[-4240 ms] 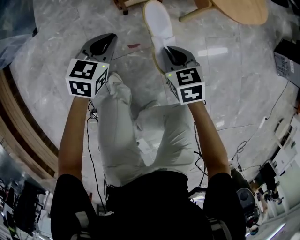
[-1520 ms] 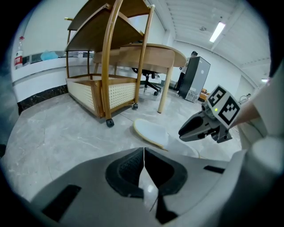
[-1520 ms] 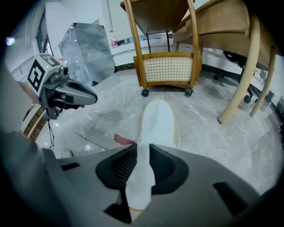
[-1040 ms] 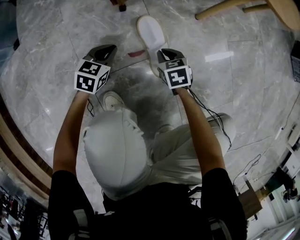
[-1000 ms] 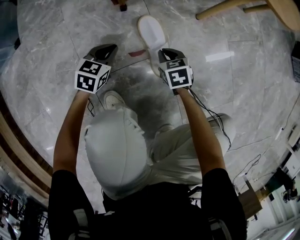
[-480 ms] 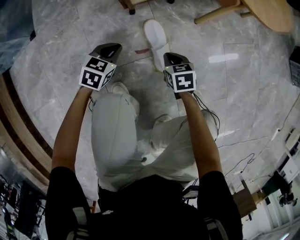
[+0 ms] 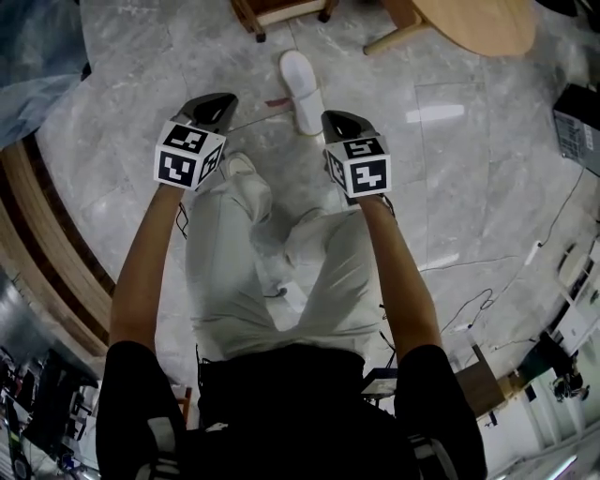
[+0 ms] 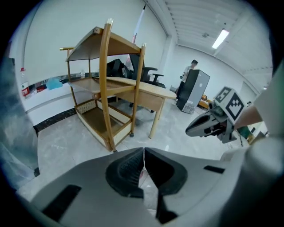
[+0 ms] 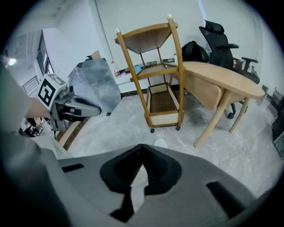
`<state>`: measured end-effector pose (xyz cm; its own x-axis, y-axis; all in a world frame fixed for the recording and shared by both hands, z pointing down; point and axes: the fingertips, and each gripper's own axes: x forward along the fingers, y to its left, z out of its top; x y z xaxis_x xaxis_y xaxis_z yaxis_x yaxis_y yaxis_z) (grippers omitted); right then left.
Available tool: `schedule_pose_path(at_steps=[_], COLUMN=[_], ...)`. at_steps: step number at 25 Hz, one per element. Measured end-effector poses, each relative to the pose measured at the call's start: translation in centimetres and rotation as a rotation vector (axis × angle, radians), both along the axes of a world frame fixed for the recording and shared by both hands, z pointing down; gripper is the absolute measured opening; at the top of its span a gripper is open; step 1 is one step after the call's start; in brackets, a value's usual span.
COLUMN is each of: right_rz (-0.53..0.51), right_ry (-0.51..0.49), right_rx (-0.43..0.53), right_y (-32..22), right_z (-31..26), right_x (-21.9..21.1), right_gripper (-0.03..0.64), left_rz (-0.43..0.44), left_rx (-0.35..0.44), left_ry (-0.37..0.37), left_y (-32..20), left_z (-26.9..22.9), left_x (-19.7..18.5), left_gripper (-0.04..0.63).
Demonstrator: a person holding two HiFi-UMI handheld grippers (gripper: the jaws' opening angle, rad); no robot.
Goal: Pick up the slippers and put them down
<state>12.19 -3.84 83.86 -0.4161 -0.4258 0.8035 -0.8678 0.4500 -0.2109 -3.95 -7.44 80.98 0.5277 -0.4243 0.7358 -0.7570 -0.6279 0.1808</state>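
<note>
Floor (image 7: 487, 187): glossy grey marble-look tiles, reflective. Slipper (image 7: 302, 84): white, matt, soft-looking. Shelf cart (image 9: 157, 66): pale wood, woven cane panels low down. Table (image 7: 478, 19): smooth light wood. Left gripper (image 8: 143, 150), right gripper (image 9: 141, 148): matt grey plastic, black ribbed pads (image 8: 128, 170).

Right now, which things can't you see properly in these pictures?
Head view: only one white slipper shows; the person's legs hide floor where another might lie.
Right gripper view: the shut right gripper covers that slipper except one end.
Head view: the red mark beside the slipper is too small to name.
Head view: the round table is cut off by the top edge.
</note>
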Motion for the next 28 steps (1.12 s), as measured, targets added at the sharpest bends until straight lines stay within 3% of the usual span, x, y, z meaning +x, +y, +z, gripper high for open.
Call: schedule_pose_path(at_steps=[5, 10, 16, 28], right_rz=[0.009, 0.004, 0.0, -0.028], right_ry=[-0.014, -0.005, -0.011, -0.023], right_rx=[0.027, 0.07, 0.137, 0.273], right_y=[0.0, 0.6, 0.8, 2.5], right_z=[-9.5, -19.1, -30.5, -45.4], right_x=[0.3, 0.6, 1.0, -0.3], right_gripper=[-0.002, -0.002, -0.002, -0.002], left_rz=[-0.016, -0.096, -0.116, -0.112], left_rx=[0.001, 0.032, 0.08, 0.147], left_ry=[0.03, 0.074, 0.064, 0.088], left_y=[0.9, 1.5, 2.2, 5.0], left_z=[-8.6, -18.4, -29.1, -42.1], left_x=[1.4, 0.7, -0.1, 0.9], left_gripper=[0.006, 0.006, 0.006, 0.006])
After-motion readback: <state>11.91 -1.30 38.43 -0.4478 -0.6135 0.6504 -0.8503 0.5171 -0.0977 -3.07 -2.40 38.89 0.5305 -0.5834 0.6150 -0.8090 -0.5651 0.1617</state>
